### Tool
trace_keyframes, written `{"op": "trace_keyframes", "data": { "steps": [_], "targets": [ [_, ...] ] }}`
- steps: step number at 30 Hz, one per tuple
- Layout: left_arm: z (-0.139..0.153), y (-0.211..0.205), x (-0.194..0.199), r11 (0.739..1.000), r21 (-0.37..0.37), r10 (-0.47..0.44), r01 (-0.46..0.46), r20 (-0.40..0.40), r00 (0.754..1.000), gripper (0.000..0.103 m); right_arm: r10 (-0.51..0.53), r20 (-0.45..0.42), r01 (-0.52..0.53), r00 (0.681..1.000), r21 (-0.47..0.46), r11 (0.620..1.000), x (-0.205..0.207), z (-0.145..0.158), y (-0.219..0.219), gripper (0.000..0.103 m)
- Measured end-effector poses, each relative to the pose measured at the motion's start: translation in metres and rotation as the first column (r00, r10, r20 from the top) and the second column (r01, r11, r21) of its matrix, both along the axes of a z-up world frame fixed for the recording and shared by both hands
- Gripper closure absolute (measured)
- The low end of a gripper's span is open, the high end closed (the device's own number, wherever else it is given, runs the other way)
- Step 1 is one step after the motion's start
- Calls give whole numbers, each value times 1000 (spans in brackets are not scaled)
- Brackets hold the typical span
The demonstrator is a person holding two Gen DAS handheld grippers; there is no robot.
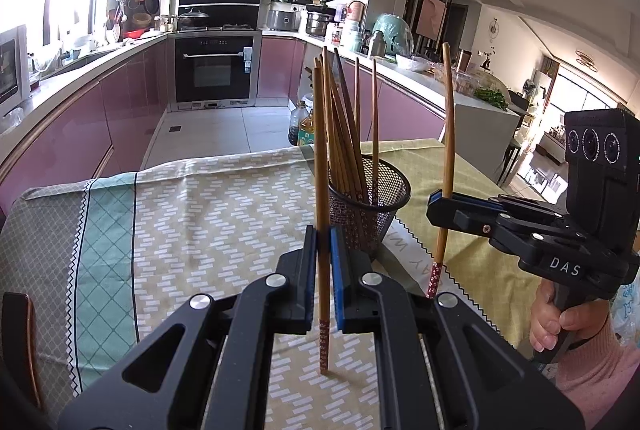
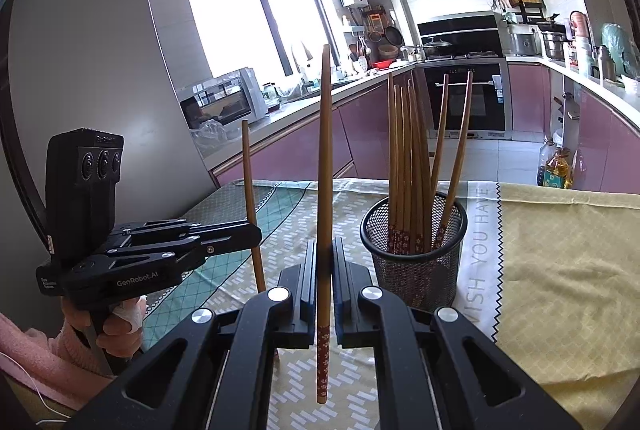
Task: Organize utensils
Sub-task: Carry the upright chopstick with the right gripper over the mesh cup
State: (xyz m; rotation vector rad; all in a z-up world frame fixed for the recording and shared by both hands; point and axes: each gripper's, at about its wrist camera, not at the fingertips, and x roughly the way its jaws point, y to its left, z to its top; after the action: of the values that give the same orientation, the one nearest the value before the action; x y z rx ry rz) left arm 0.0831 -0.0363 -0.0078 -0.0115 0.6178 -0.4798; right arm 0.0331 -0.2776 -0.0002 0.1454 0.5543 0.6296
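Each claw is clenched on one chopstick, both held upright: the left claw (image 1: 321,246) pinches its chopstick (image 1: 321,149) low on the shaft, and the right claw (image 2: 325,262) grips the other chopstick (image 2: 325,157) the same way. The black mesh cup (image 2: 416,254) sits on the cloth-covered counter (image 2: 560,250) just ahead, holding maybe eight chopsticks (image 2: 404,157); they overlap, hard to count.
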Motion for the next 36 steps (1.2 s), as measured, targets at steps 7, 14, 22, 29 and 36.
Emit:
{"op": "trace_keyframes", "data": {
  "steps": [7,14,22,29,36],
  "targets": [
    [2,0,1,1000,2,0,0,11,1000,95,-18,8,18,1000,0,1000,0,3,-4,97],
    [6,-1,2,1000,1,0,0,24,1000,95,-33,17,33,999,-2,999,-1,7,-8,97],
    [9,-3,5,1000,-3,-1,1,33,999,95,-50,33,51,998,-5,999,-2,10,-12,97],
    [13,-4,8,1000,-2,2,-2,41,999,95,-62,36,63,997,0,998,0,12,-15,97],
    [14,-5,8,1000,-1,3,-3,43,999,95,-68,37,68,997,3,998,1,13,-17,97]
  ]
}}
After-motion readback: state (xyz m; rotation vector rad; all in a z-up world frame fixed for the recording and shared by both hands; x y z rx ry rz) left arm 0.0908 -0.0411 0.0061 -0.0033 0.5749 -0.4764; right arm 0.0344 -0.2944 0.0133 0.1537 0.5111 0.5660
